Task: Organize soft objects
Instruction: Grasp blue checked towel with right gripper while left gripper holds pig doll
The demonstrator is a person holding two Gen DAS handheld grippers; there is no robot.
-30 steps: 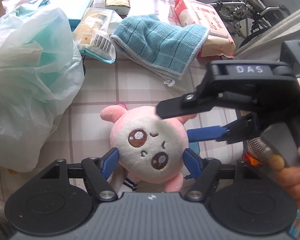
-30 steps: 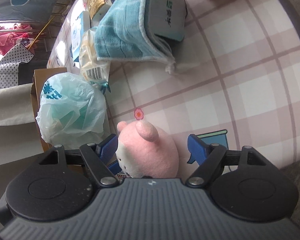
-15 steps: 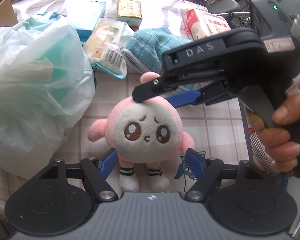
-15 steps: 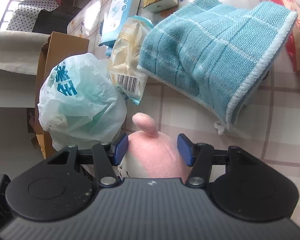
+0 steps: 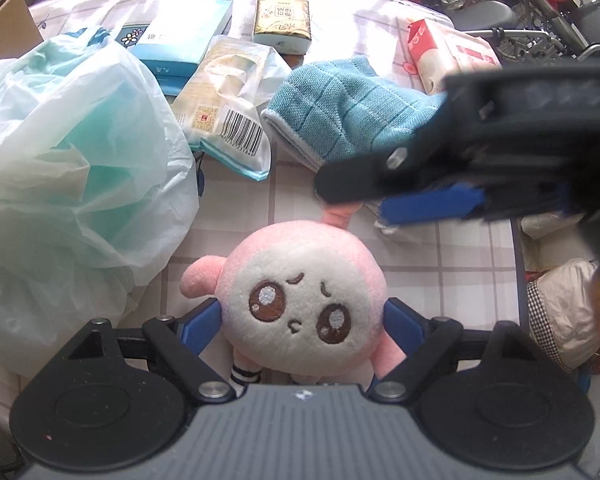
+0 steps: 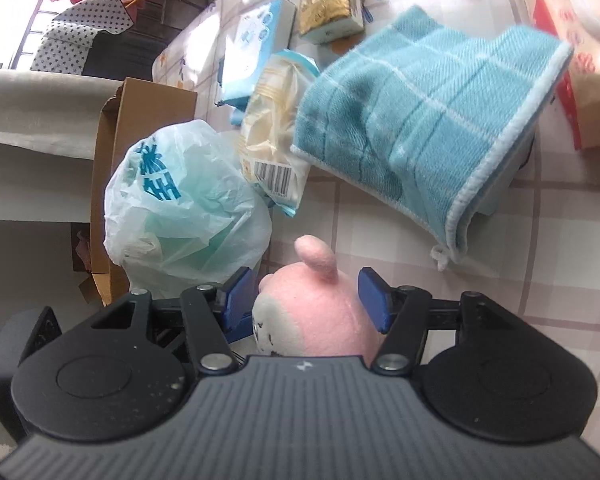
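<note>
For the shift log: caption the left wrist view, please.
Left gripper straddles the pink plush toy on the checked tablecloth; right gripper hovers above.

I can read very little from here. The snack packet (image 5: pixel 228 108) carries a barcode and a red QR square; its digits are too small for me. The plastic bag (image 6: pixel 180 208) shows large blue characters, which I see upside down. The gold pack (image 5: pixel 282 20) and blue box (image 5: pixel 180 36) have print I cannot make out.
</note>
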